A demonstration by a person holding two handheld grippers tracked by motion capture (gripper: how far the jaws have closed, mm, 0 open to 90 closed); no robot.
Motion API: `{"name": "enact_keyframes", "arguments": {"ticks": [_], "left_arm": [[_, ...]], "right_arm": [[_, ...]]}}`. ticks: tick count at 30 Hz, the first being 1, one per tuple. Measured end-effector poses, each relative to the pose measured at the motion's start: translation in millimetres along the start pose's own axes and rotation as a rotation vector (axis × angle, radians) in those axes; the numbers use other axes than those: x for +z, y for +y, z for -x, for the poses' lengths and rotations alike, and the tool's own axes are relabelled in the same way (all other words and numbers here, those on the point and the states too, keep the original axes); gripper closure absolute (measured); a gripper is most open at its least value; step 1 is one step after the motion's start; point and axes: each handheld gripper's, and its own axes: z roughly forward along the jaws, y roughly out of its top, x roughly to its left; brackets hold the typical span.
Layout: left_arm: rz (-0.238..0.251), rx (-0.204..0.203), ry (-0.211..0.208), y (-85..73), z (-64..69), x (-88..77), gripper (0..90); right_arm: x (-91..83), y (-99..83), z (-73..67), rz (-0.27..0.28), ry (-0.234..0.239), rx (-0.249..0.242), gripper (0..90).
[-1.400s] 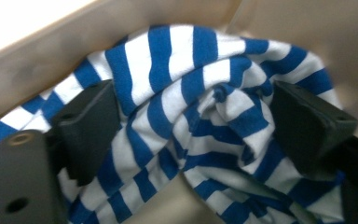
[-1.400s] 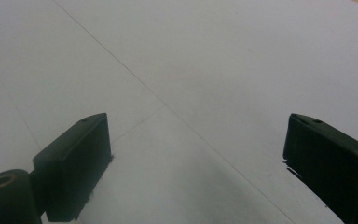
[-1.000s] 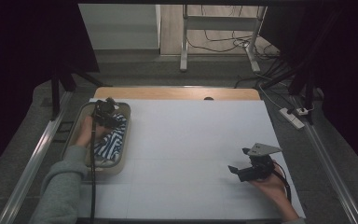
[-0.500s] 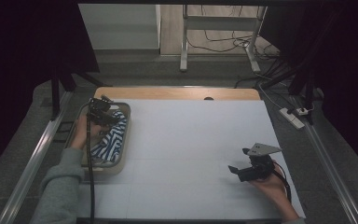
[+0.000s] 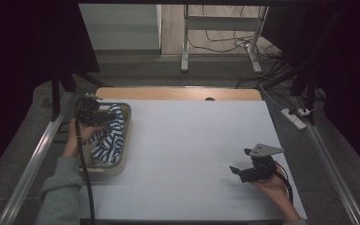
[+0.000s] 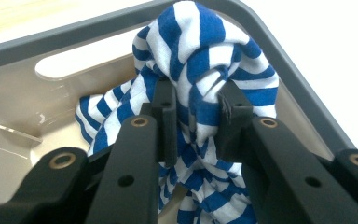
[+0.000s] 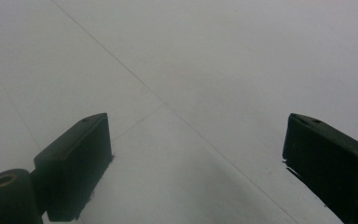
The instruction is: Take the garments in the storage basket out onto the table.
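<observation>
Striped blue-and-white cloth (image 6: 200,88) pinched in left gripper (image 6: 196,105) over grey tray (image 5: 124,136).
Right gripper (image 7: 196,154) spread wide, nothing held, low over white bench (image 5: 197,140).

The worktop (image 5: 183,150) is a white surface crossed by faint thin seam lines, with a strip of pale wood along its far edge. A grey tray (image 5: 124,123) with rounded corners rests directly on it at the person's left side, under the fingers (image 6: 164,109) of the left gripper; its wall curves just behind them and bare white worktop lies past that rim. On the right side, the fingers (image 7: 77,154) of the right gripper stand over bare worktop, a seam line running between them.
</observation>
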Motion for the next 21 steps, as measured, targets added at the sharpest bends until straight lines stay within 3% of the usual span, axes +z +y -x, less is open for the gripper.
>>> {"name": "enact_keyframes", "arguments": {"ticks": [7, 21], "left_arm": [[0.048, -0.010, -0.014, -1.0, -2.1, -7.1, 72.5], [0.159, -0.042, -0.083, -3.4, -5.4, -28.9, 72.4]], "right_arm": [[0.2, -0.5, 1.5, 0.002, 0.003, 0.009, 7.7], [-0.1, -0.6, 1.5, 0.005, 0.005, 0.006, 7.7]]}}
